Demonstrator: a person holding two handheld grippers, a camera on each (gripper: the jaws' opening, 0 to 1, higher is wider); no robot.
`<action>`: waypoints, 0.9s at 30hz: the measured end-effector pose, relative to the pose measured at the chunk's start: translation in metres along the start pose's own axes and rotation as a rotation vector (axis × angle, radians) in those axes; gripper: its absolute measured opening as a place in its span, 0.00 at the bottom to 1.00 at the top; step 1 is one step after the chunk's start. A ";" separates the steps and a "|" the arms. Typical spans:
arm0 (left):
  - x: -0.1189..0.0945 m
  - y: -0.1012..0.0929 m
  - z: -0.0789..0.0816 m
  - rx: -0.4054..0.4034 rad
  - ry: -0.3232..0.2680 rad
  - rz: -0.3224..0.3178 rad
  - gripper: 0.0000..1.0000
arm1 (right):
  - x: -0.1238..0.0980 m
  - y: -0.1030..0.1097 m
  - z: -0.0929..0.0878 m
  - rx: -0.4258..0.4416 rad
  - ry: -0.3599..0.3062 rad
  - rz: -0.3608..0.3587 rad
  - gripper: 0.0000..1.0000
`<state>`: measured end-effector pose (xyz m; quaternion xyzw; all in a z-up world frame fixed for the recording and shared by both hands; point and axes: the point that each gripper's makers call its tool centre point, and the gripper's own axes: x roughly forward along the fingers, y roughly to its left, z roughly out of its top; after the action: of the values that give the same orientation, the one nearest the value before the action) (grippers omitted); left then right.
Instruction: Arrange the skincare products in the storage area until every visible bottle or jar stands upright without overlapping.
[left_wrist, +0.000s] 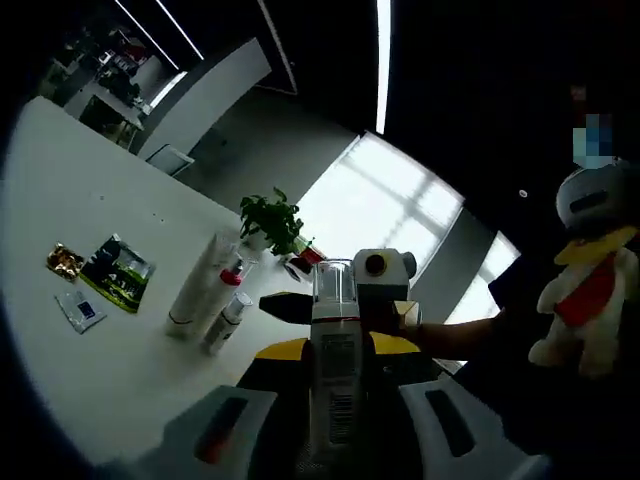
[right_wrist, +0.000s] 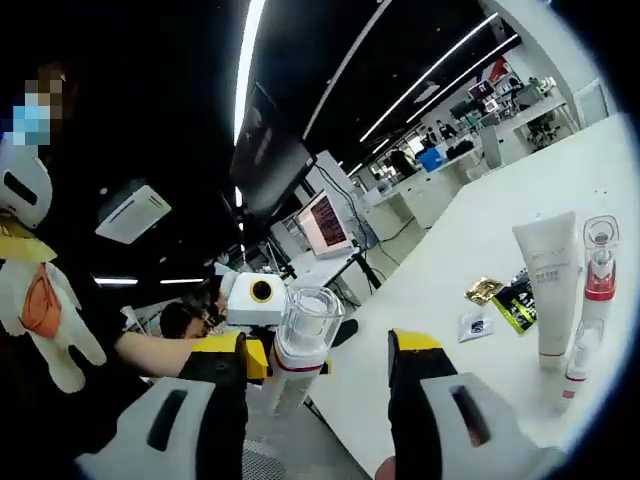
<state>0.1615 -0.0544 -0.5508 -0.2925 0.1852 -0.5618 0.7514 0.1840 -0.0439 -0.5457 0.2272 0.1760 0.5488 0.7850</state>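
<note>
Bottle (left_wrist: 335, 385): pinched upright between the left gripper's (left_wrist: 335, 425) jaws — long axis along them.
Right gripper (right_wrist: 320, 400): jaws spread, beside the cap (right_wrist: 305, 320) — nearer.

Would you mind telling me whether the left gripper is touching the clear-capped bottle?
Touching: the left gripper view shows the left gripper clamping the clear-capped bottle between its jaws.

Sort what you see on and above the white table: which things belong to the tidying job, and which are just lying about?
Job: clear-capped bottle between the left tongs; white tube; red-collared bottle.

Lying about: sachets; potted plant; plush duck.
</note>
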 end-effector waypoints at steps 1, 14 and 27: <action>0.000 -0.003 0.000 -0.004 -0.005 -0.009 0.26 | 0.002 0.006 0.003 0.017 -0.019 0.020 0.49; -0.003 -0.009 0.004 0.003 -0.039 -0.013 0.26 | 0.006 0.023 0.009 0.085 -0.010 0.055 0.22; 0.001 0.013 0.012 0.411 0.120 0.346 0.23 | 0.000 -0.001 0.035 0.026 -0.036 -0.228 0.20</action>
<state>0.1789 -0.0504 -0.5500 -0.0643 0.1587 -0.4670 0.8675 0.2033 -0.0498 -0.5168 0.2259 0.1937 0.4494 0.8423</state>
